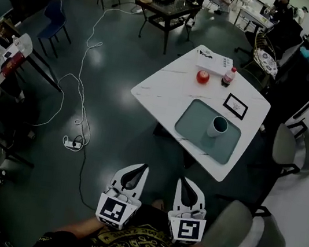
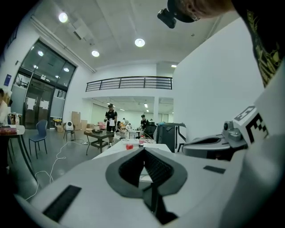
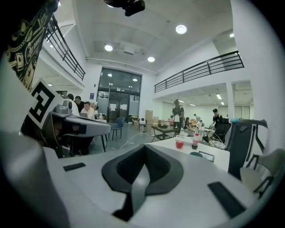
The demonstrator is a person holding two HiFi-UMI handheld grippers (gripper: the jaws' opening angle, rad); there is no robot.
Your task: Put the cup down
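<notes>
**Head view:** 1 white bench with 1 grey-green tray along its near edge, toward the near right corner. 1 cup stands upright on the tray, in the tray's right half. No gripper is touching it.

Toward the far corner of the bench there are 1 red apple, 1 small bottle just beside it, and 1 white booklet behind both. 1 black-framed card lies between the bottle and the tray.

There are 2 grippers at the bottom of the frame, close to the person's torso and well apart from the bench. Left gripper and right gripper are side by side. 2 grey chairs are at the bench's right side. 1 white cable runs across the floor.

**Left gripper view:** left gripper fingers are fully together with nothing between them. The bench is far ahead, where the apple and bottle can be made out. The cup can't be picked out here. 2 people stand in the background. The right gripper shows at the right edge.

**Right gripper view:** right gripper fingers are fully together and empty. On the bench ahead are the apple, the bottle and the cup's rim, all well clear of the fingers. The left gripper shows at the left.
</notes>
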